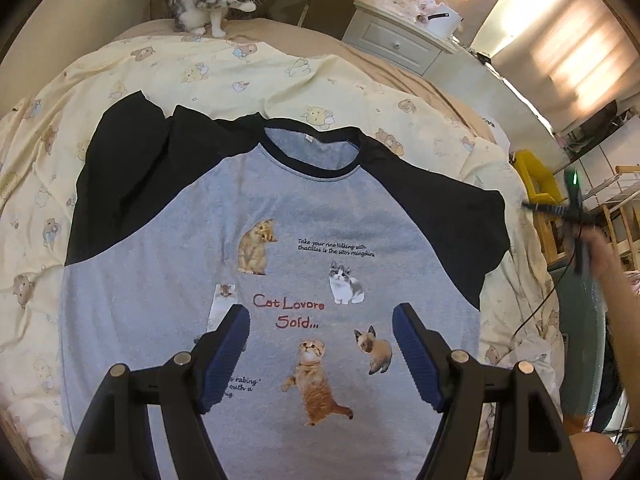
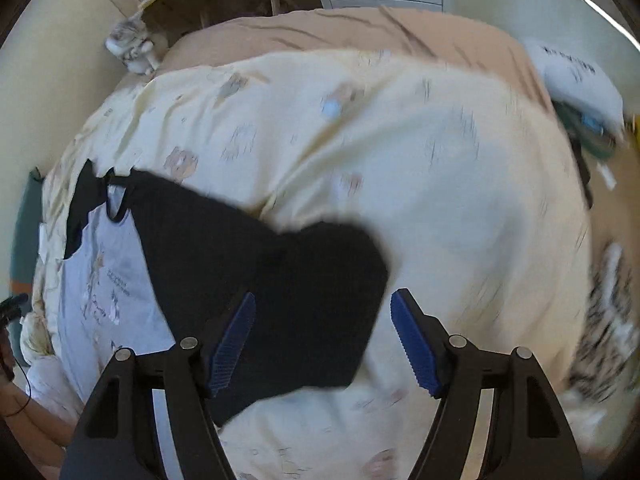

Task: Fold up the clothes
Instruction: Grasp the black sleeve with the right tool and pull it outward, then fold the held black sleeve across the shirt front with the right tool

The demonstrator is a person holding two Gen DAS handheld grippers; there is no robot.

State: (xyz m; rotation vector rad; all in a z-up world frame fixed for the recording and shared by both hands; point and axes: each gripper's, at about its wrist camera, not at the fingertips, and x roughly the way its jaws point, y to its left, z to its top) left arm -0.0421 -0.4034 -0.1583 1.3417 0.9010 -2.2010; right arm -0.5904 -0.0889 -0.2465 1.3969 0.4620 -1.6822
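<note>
A: Start with the left wrist view. Where is the shirt?

B: The grey T-shirt (image 1: 272,264) lies flat, print side up, on the pale yellow quilt (image 1: 224,76) that covers the bed. Its black left-hand sleeve (image 1: 120,184) sits at about ten o'clock, the neckline at twelve, the other black sleeve (image 1: 452,208) at two.

A: And the tool there?

B: The left gripper (image 1: 321,354) hangs over the lower chest print, jaws wide apart, nothing between them. The red lettering sits just beyond the tips, toward twelve o'clock.

A: Anything past the shirt?

B: A grey tabby cat (image 1: 216,0) sits at the far end of the bed at eleven o'clock, a white nightstand (image 1: 396,40) at one. At three o'clock a person's hand (image 1: 600,256), blurred, carries the other tool.

A: Now the right wrist view.

B: It is smeared. The shirt body (image 2: 104,280) lies at nine o'clock. The right gripper (image 2: 323,338) stands wide, empty. The near black sleeve (image 2: 304,296) spreads under and between its fingers, flat on the quilt (image 2: 420,160); whether the pads touch the cloth, I cannot tell.
</note>
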